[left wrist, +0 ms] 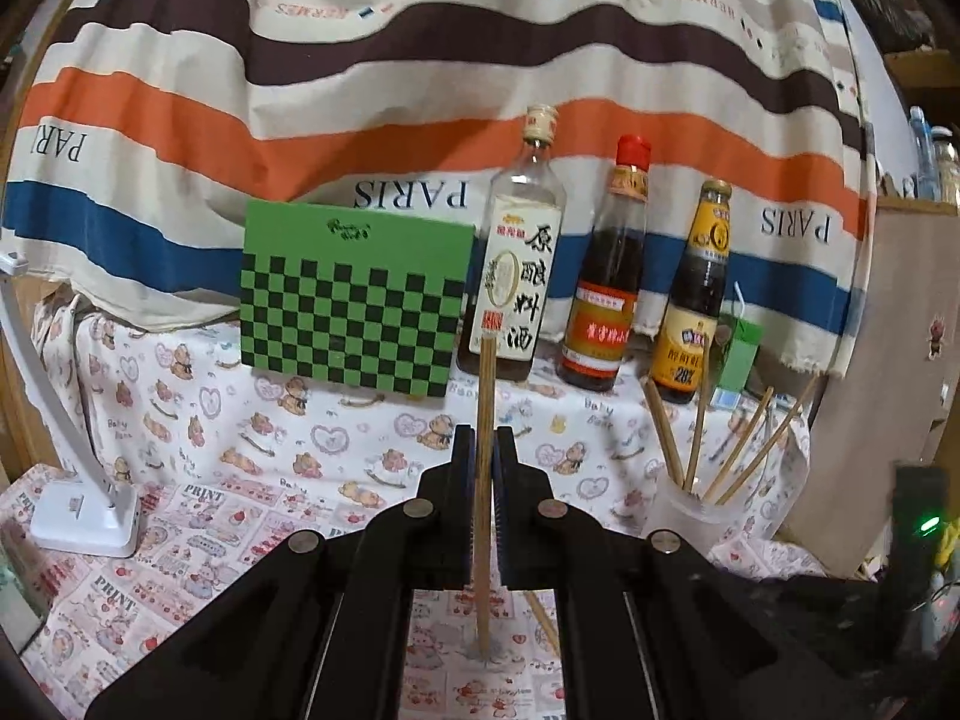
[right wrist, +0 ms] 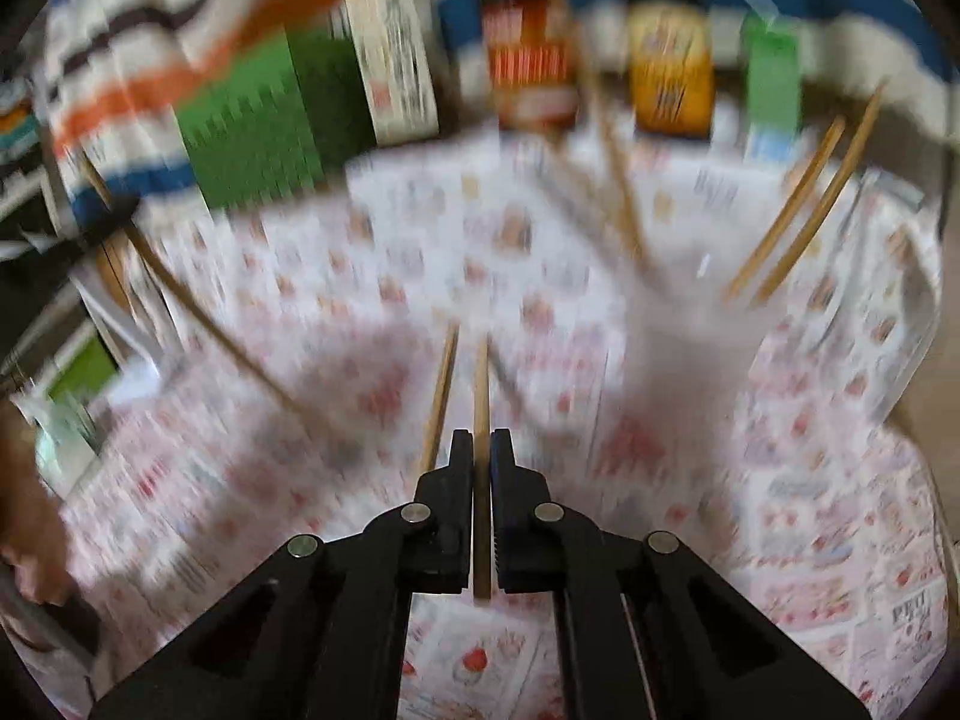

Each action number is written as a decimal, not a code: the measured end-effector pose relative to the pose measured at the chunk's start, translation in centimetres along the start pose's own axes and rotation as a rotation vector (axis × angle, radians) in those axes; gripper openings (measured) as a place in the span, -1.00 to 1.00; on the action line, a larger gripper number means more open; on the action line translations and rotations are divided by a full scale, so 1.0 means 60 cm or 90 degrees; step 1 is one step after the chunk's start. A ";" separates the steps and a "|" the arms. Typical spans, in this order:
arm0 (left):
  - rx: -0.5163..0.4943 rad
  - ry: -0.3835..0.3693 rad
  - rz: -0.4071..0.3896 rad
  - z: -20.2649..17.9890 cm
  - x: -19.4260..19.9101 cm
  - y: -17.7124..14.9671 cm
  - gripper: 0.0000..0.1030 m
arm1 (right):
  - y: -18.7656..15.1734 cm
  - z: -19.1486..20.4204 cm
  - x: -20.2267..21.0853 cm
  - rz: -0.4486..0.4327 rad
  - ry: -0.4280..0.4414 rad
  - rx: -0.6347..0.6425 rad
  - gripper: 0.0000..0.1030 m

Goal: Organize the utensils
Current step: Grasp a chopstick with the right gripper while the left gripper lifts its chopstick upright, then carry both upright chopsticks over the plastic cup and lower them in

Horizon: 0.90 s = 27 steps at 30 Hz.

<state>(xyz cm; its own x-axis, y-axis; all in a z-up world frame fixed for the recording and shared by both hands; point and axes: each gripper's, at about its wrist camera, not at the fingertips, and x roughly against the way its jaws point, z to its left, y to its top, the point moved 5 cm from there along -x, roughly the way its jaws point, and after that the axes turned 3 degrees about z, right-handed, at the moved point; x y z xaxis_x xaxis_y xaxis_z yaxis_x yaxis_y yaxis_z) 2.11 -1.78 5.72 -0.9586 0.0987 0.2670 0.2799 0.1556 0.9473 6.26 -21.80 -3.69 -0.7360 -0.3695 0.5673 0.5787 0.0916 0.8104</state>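
Observation:
My left gripper (left wrist: 485,437) is shut on a wooden chopstick (left wrist: 485,384) that stands nearly upright, its top in front of the bottles and its lower end near the tablecloth. A translucent cup (left wrist: 684,519) at the right holds several chopsticks (left wrist: 744,450). One more chopstick (left wrist: 543,618) lies on the cloth below the jaws. The right wrist view is blurred. In it my right gripper (right wrist: 481,439) is shut on a chopstick (right wrist: 481,384) that points forward. A loose chopstick (right wrist: 440,402) lies just left of it. The cup (right wrist: 690,324) stands ahead to the right.
Three sauce bottles (left wrist: 606,276) and a green checkered board (left wrist: 354,294) stand at the back against a striped cloth. A small green carton (left wrist: 738,354) sits behind the cup. A white lamp base (left wrist: 84,516) stands at the left. A person's hand (right wrist: 30,480) shows at the left edge.

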 end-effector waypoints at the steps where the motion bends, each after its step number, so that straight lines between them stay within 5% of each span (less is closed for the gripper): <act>1: 0.004 -0.003 -0.007 0.001 0.004 0.002 -0.91 | 0.009 -0.002 0.020 -0.036 -0.005 -0.007 -0.88; 3: 0.013 -0.006 -0.020 0.004 0.010 0.004 -0.91 | 0.023 -0.011 0.064 -0.129 -0.076 -0.010 -0.88; 6: 0.013 -0.006 -0.021 0.004 0.010 0.006 -0.91 | 0.035 -0.020 0.103 -0.198 -0.084 -0.021 -0.88; 19: -0.011 -0.019 -0.018 -0.016 0.008 0.007 -0.91 | 0.052 -0.058 0.178 -0.275 -0.060 -0.061 -0.89; 27: -0.054 -0.092 -0.039 -0.110 0.013 0.050 -0.91 | 0.076 -0.101 0.185 -0.267 -0.024 -0.129 -0.89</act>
<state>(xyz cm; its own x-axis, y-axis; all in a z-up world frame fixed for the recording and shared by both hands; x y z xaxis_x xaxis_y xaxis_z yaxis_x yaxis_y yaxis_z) 1.83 -7.71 9.95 -0.9544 0.2333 0.1864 0.2106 0.0832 0.9740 2.83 -31.08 5.42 -0.9315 -0.3011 0.2042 0.2819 -0.2427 0.9282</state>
